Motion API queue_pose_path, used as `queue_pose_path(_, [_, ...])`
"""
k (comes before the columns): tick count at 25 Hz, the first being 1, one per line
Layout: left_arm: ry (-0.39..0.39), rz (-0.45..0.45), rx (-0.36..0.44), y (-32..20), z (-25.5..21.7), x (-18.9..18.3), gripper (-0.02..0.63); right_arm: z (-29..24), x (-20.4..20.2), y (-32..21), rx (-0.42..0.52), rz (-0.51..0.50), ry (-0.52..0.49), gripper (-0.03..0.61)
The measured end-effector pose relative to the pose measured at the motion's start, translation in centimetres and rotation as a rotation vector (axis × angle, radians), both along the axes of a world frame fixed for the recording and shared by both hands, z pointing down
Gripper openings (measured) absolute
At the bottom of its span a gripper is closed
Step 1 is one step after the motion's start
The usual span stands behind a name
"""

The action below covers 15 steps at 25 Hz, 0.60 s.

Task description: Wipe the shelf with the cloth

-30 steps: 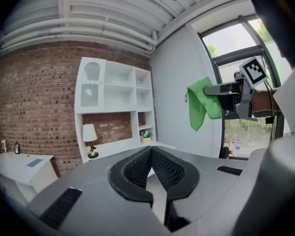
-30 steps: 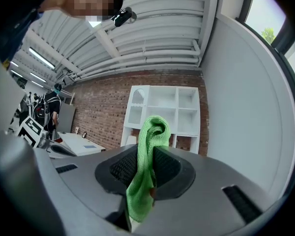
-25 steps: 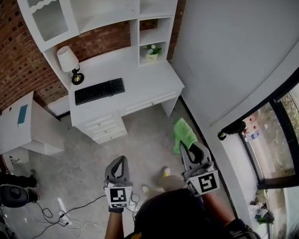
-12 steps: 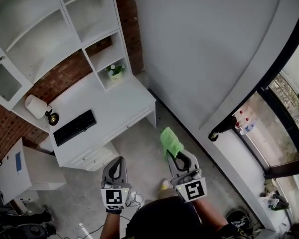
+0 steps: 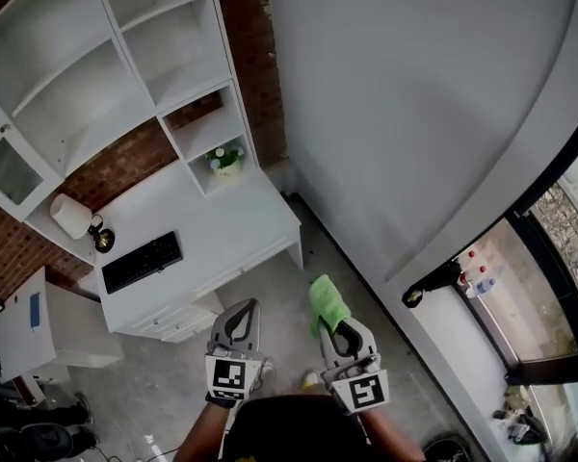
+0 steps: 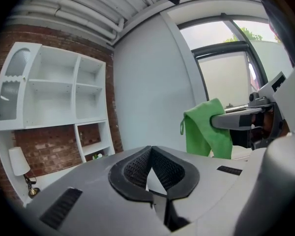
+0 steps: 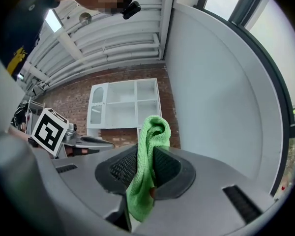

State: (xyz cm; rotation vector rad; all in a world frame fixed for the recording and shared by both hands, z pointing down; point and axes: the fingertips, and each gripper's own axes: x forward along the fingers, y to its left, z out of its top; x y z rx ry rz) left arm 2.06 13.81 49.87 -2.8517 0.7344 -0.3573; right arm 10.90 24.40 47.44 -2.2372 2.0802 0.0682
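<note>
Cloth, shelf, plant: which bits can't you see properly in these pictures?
Cloth: head view, its near end is covered by the right gripper.
Shelf: head view, too small to show any dust.
Plant: head view, too small to tell its kind.
Keyboard: head view, keys too small to read.

Brick wall behind the white shelf and desk. Grey floor below, plain pale wall right, dark-framed window beyond.
</note>
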Motion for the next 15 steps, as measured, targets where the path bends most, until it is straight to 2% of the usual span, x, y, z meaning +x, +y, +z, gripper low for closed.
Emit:
queue_pose_path(3, [0.006,-0.024,0.004,-1.7,0.2,0.1,0.017,0.6,-0.6,-2.1,-0.016,-0.051,-0.001,0.072])
queue_pose_path(7, [0.018,-0.058,-0.026,-5.1,0.9,0.1,0.017,1.4,-2.8,-5.6,-0.064,-0.162,0.073,0.072])
queue_pose_path(9, [0.029,-0.068,-0.023,-7.3,1.1,-0.2,0.017,0.9,-3.8,-7.8,-0.041,-0.194,0.087,0.072])
queue_pose_path(11, [0.033,-0.083,-0.024,-9.9,1.4,-0.6,0.017,0.4,-4.0,-10.1,-0.027,-0.197,0.102,0.072])
queue_pose_path(15, [0.064,-0.131,-0.050,-15.9,0.9,-1.3,0.017,0.1,-2.7,-14.5,-0.108,-0.172,0.082,0.072])
